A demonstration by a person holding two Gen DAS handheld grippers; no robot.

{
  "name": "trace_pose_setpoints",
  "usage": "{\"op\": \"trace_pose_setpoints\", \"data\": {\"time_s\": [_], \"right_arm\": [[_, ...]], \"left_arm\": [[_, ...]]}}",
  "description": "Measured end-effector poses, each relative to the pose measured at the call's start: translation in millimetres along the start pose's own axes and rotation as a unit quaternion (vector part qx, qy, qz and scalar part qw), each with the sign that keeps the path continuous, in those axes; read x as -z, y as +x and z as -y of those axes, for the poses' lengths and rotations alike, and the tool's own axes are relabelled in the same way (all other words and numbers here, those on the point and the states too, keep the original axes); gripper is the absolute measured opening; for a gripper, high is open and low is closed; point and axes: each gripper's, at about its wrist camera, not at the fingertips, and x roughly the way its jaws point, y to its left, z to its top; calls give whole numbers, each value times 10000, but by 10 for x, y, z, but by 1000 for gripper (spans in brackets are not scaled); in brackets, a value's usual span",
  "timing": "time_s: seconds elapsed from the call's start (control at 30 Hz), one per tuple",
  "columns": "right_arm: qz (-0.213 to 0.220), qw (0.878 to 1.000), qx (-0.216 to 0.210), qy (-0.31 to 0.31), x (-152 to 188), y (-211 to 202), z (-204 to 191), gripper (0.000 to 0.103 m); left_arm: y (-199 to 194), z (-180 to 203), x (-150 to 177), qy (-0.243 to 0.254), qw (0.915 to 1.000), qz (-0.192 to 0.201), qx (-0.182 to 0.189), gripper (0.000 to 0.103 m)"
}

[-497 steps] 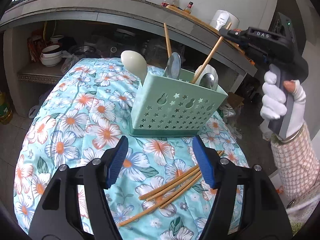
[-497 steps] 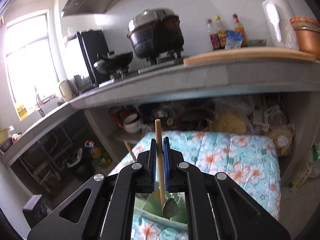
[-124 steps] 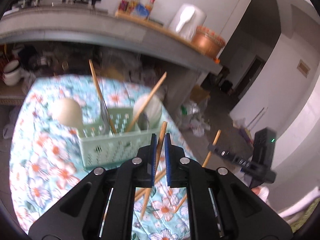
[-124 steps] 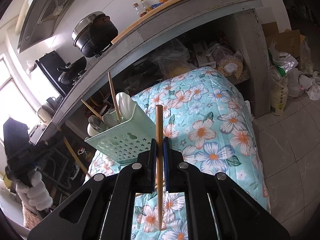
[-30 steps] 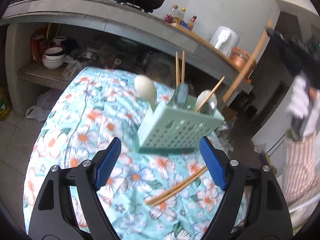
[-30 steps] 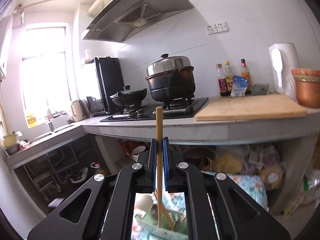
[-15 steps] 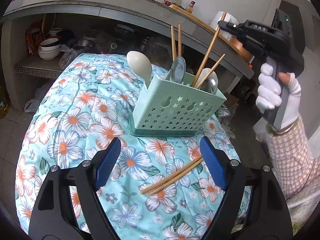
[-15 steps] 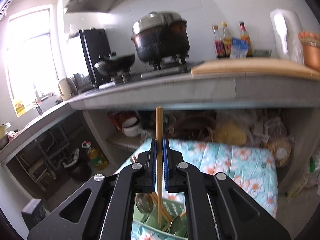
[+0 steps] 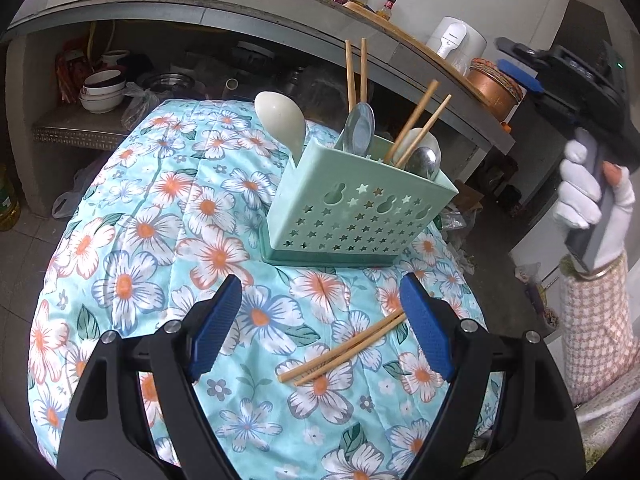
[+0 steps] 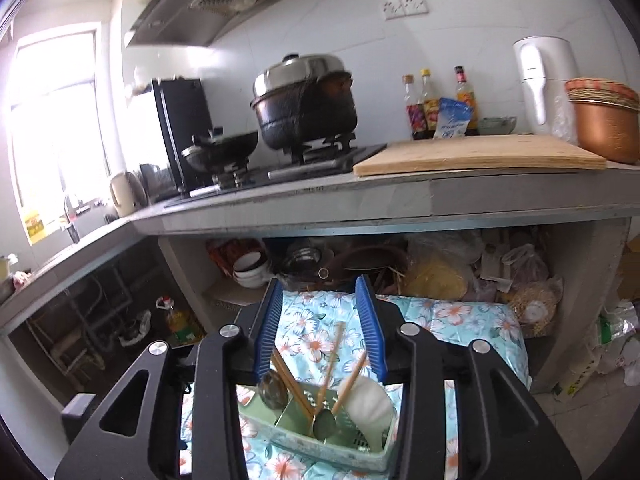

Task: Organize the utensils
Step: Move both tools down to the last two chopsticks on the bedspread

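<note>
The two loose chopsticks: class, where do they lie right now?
In the left wrist view the two loose chopsticks lie side by side on the floral cloth, in front of the green utensil holder, near the left hand-held gripper's right-side finger.

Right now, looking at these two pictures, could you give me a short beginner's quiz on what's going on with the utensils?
1. True or false: the left hand-held gripper is clamped on a chopstick.
2. How many loose chopsticks lie on the floral cloth in front of the green utensil basket?
3. What is between the pads of the right hand-held gripper? A) a spoon B) a chopstick C) nothing

Key
1. False: its jaws stand wide open over the cloth, with nothing in them.
2. Two, lying side by side.
3. C: its jaws are opening above the basket with nothing between them; four chopsticks stand in the basket.
</note>
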Motion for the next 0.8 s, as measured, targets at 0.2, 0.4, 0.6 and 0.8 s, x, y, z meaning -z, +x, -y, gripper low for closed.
{"op": "trace_pose_setpoints", "data": {"time_s": [0.2,0.4,0.6,0.8], "right_arm": [[-641,9948,-296,735,448,-228,230,47],[-2175,9522,-391,2111,1480,52,508,47],[-3235,8706,-669,3647,2428,398,619,46],[-3378,8360,-673,4271,2788,570,601,45]], "left_arm": [[106,-8,18,102,9991,-158,-387,79],[346,-95,89,144,9918,-602,-1116,79],[415,-214,206,143,9868,-922,-1327,79],[336,-295,262,62,9870,-960,-1286,79]]}}
